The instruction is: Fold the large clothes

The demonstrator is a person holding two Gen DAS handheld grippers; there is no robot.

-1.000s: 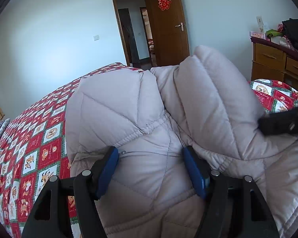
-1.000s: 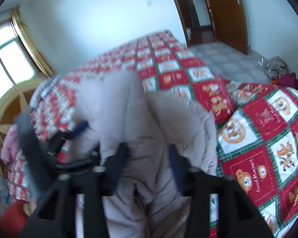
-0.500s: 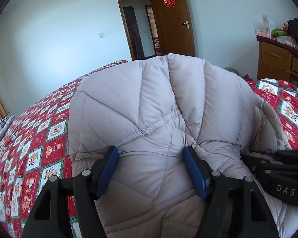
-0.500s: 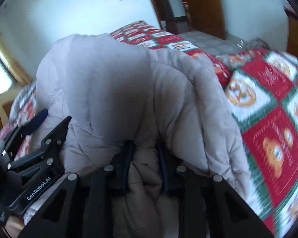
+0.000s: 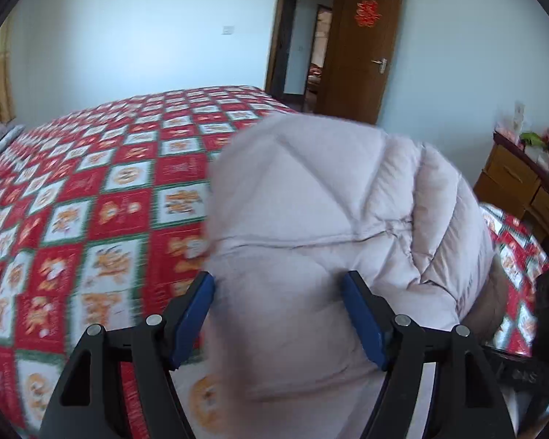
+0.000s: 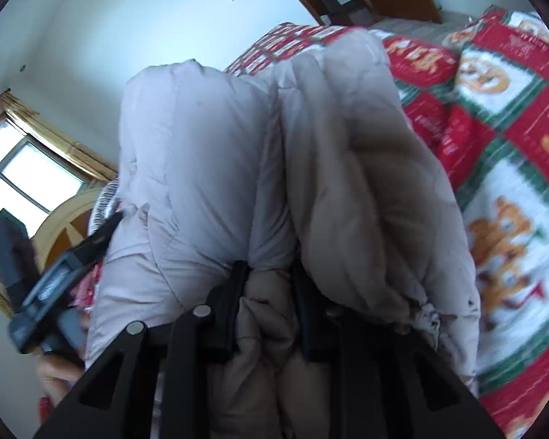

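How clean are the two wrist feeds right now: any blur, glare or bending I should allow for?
Left wrist view: motion blur smears the quilt and the down jacket edge; the door bows from fisheye. Right wrist view: the window is blown out, the jacket blurs close up, the left gripper is smeared, and the right gripper sits in shadow.

The down jacket (image 5: 333, 197) is soft, matt, puffy quilted cloth with stitched seams. The bedspread (image 5: 102, 201) is printed patchwork cloth. The fingers (image 5: 364, 314) have matt blue pads on black plastic with metal rivets. The door (image 5: 362, 47) and dresser (image 5: 523, 183) are glossy brown wood.
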